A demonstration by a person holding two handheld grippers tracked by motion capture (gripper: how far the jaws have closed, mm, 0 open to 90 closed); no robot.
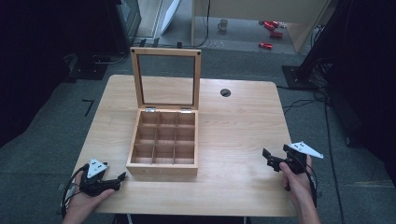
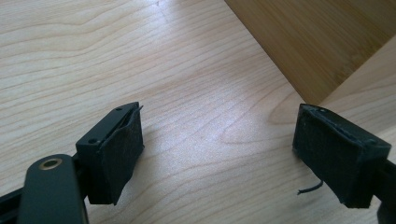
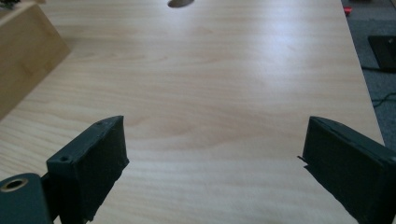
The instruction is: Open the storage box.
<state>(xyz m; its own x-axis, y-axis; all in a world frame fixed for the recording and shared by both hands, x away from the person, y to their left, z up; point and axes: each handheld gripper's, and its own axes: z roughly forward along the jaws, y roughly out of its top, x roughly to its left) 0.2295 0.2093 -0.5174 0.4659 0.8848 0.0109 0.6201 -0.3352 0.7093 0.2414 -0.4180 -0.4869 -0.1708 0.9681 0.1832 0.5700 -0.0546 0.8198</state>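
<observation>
A wooden box [image 1: 163, 144] with nine empty compartments stands in the middle of the table, its glass-paned lid [image 1: 166, 79] raised upright at the back. My left gripper [image 1: 122, 177] rests at the table's front left, open, its jaws pointing at the box's front left corner [image 2: 317, 51]; in its own view the left gripper [image 2: 219, 154] has only bare table between its jaws. My right gripper [image 1: 275, 156] lies at the front right, open and empty. The right gripper [image 3: 215, 163] in its own view faces the far table edge, with the box's side [image 3: 23, 60] at the left.
The light wooden table [image 1: 233, 126] has a dark cable hole [image 1: 225, 92] near its far edge, also seen as the cable hole [image 3: 180, 3]. Beyond the table are grey carpet, cables, red objects [image 1: 270, 28] and a mug [image 1: 223, 24] on the floor.
</observation>
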